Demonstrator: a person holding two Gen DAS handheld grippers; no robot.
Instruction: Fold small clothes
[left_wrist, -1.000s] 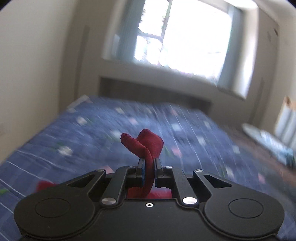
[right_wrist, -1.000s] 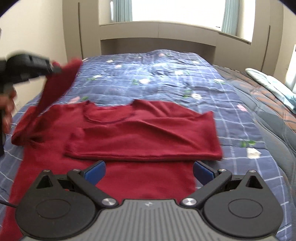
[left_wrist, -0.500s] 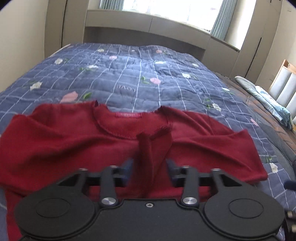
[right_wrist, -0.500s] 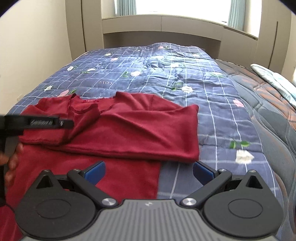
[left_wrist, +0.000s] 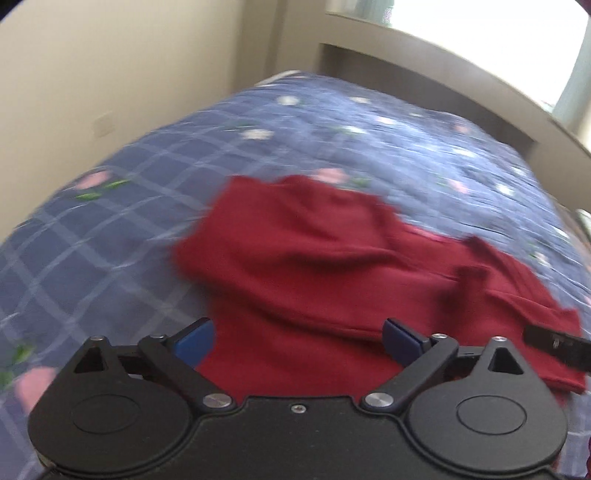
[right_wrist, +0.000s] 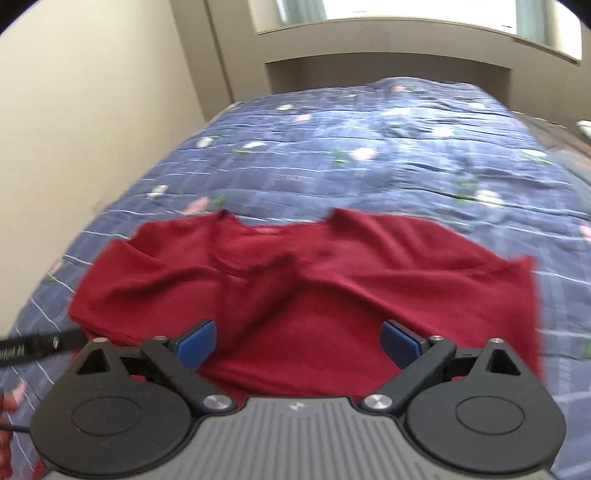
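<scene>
A dark red sweater (right_wrist: 317, 295) lies on the blue quilted bed, both sleeves folded in across its chest, neckline toward the headboard. It also shows in the left wrist view (left_wrist: 332, 266), blurred. My left gripper (left_wrist: 299, 341) is open and empty, just above the sweater's left side. My right gripper (right_wrist: 299, 341) is open and empty, above the sweater's lower middle. The left gripper's tip (right_wrist: 40, 345) shows at the left edge of the right wrist view, and the right gripper's tip (left_wrist: 557, 345) at the right edge of the left wrist view.
The blue checked quilt (right_wrist: 369, 147) with flower prints covers the bed. A beige wall (right_wrist: 92, 110) runs along the left side. A headboard shelf (right_wrist: 388, 48) and window stand at the far end.
My left gripper has opened and let go of the left sleeve, which now lies folded across the chest. Both grippers have swung to the left over the sweater.
</scene>
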